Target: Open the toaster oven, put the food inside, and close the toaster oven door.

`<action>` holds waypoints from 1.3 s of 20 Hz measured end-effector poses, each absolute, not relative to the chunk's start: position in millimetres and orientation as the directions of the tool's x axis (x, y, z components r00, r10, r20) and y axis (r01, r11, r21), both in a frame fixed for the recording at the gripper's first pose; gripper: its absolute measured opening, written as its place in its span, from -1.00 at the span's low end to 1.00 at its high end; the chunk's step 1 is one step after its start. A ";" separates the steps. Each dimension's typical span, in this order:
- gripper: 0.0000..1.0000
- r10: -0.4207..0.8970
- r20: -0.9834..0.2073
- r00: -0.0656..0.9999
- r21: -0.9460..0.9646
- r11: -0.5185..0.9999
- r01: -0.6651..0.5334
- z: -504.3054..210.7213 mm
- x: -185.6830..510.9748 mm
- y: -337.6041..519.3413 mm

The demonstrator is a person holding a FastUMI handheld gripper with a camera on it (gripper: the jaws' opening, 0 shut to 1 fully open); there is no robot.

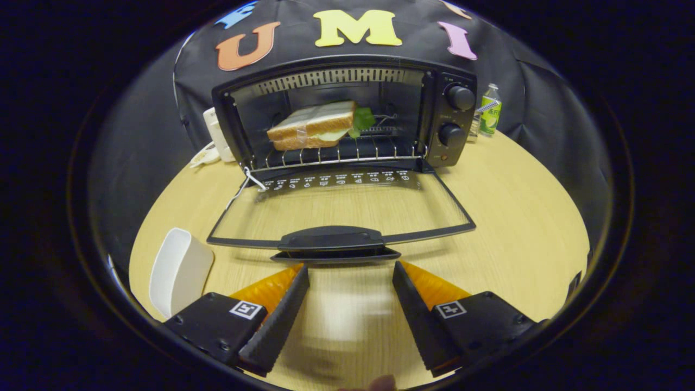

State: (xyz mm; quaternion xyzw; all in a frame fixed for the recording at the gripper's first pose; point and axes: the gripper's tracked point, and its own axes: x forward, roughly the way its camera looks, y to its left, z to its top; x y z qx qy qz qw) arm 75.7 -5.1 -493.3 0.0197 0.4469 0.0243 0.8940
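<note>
- Right, the gripper (350, 271) is hovering low over the wooden table (516, 217), its two fingers spread wide apart and gripping nothing, bare tabletop showing between them.
- Just ahead of the fingertips, the door handle (331, 239) is sitting on the free edge of the oven door (347, 206), which is lying folded down flat toward the gripper.
- That handle is looking like the place to take hold: a stiff, dark bar, wide enough that the fingers could go above and below it, or one finger could simply hook under it and lift.
- The door itself is reading as a glass pane in a thin frame, so I'm judging it rigid, fairly light, hinged at the far edge, and best swung up gently rather than slammed.
- Beyond the door, the toaster oven (434, 81) is standing open, and the sandwich (312, 126) is already resting on the wire rack (336, 155) inside, a green leaf poking out of its far side.
- The sandwich is looking soft and squashy, but it appears placed, so only the closing seems left.
- Off to the left of the left finger, a white dish (179, 271) is lying on the table, well clear of the door's swing.
</note>
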 end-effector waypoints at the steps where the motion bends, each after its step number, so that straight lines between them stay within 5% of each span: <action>1: 1.00 0.065 -0.794 0.604 0.057 0.998 -0.032 -486.9 76.4 -5.5; 17: 1.00 0.102 -0.497 0.862 0.037 0.995 -0.096 -283.2 157.0 7.9; 26: 1.00 0.077 -0.281 0.957 0.066 0.996 -0.061 -121.3 111.1 -2.9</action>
